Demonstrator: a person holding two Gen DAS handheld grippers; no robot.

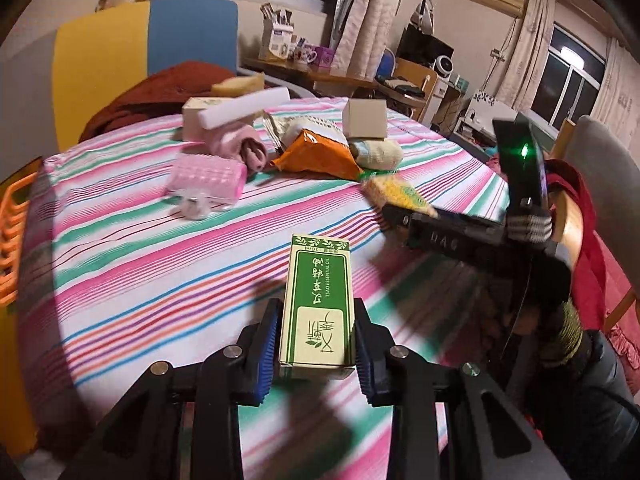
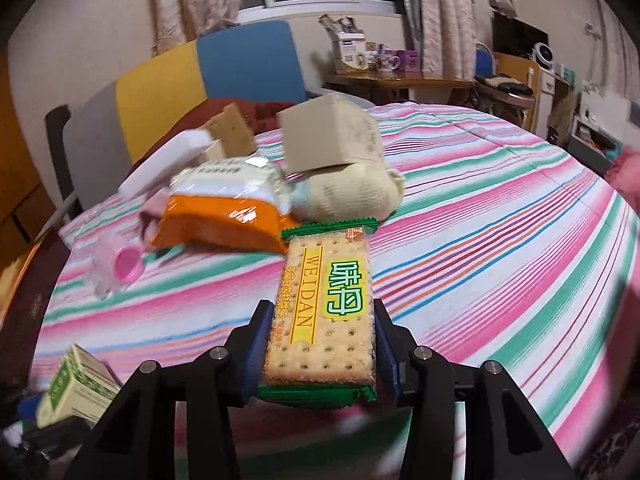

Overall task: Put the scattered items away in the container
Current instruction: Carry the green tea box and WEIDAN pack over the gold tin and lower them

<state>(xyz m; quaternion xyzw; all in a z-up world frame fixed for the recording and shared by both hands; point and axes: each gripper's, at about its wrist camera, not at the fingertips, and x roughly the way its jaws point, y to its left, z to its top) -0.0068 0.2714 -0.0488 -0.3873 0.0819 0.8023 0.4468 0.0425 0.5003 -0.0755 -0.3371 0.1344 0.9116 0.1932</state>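
Observation:
My left gripper is shut on a green and cream essential-oil box, held above the striped tablecloth. My right gripper is shut on a green-wrapped cracker packet; that packet and gripper also show at the right of the left wrist view. The oil box appears at the lower left of the right wrist view. A pile lies farther back: orange snack bag, brown cardboard box, rolled cream sock, pink socks, pink plastic case, white bar.
An orange basket peeks in at the table's left edge in the left wrist view. A gloved hand and a chair with red cloth are at the right. A yellow and blue chair back stands behind the table.

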